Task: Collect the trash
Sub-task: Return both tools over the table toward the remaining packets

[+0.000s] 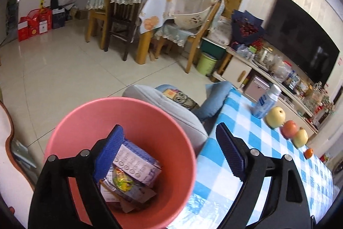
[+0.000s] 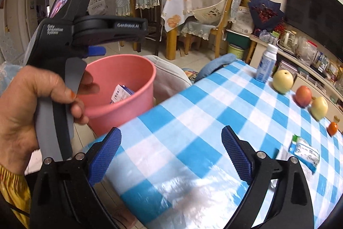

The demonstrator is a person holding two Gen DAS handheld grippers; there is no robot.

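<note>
From the left wrist, the left gripper (image 1: 169, 147) hangs over the pink bin (image 1: 120, 156), jaws spread wide and holding nothing — cartons and wrappers (image 1: 130, 171) lie in the bin's bottom.

From the right wrist, the right gripper (image 2: 171, 156) is also wide open and empty above the checked tablecloth (image 2: 193, 113). A crumpled blue-and-white packet (image 2: 304, 152) lies well right of the bin, near the fruit (image 2: 283, 81). Likely next: swing right, straddle the packet flat — then close.
</note>
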